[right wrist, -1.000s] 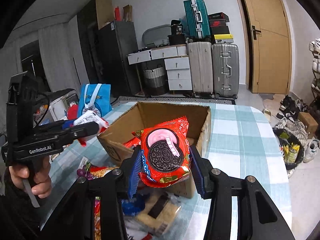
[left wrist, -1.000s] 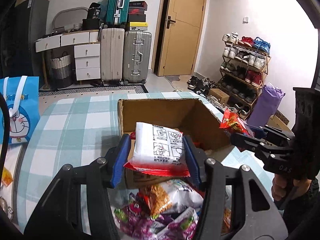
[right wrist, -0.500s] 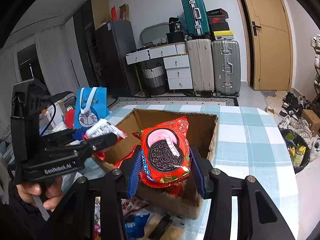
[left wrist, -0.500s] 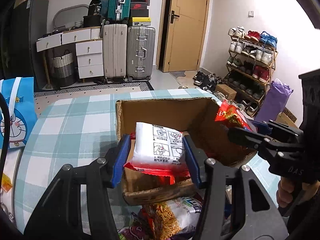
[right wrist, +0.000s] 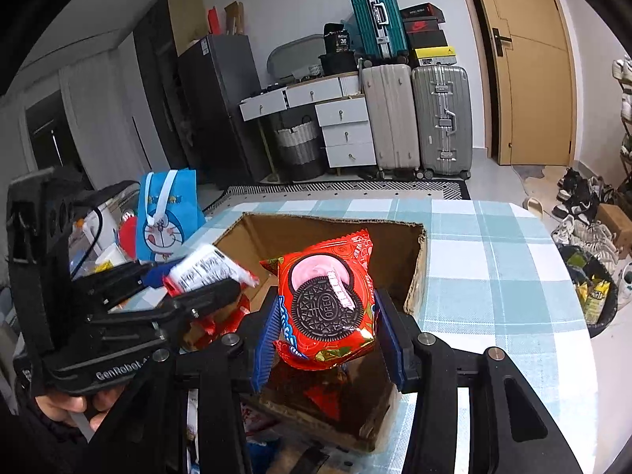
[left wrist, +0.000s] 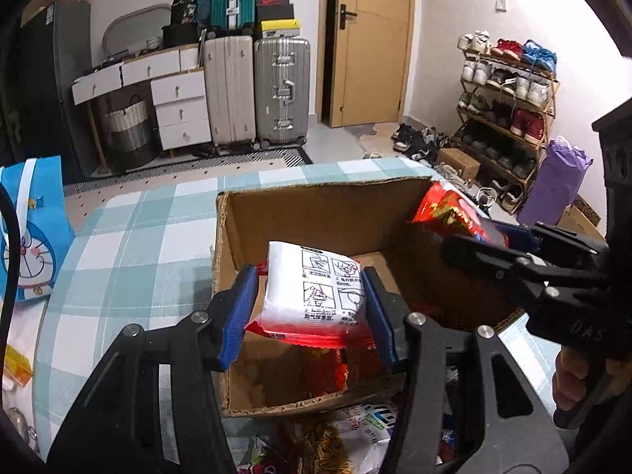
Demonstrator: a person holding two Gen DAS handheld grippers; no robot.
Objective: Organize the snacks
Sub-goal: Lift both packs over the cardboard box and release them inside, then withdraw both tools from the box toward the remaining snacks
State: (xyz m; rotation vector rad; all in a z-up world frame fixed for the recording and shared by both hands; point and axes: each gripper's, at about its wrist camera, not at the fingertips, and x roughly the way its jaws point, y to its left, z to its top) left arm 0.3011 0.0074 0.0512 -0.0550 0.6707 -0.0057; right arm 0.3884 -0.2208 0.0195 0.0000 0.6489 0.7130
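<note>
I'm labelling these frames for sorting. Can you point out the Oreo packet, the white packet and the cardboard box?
Oreo packet (right wrist: 326,310), right wrist view, on the printed cookie.
White packet (left wrist: 316,288), left wrist view, on its printed panel.
Cardboard box (left wrist: 316,213), left wrist view, inner far wall.

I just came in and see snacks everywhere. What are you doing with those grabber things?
A person is packing snacks into the cardboard box on the checked table. The left gripper is shut on a white snack packet, and the right gripper is shut on a red Oreo packet. Both packets are held over the open box, not yet dropped in. More snack bags lie on the table just in front of the box.
</note>
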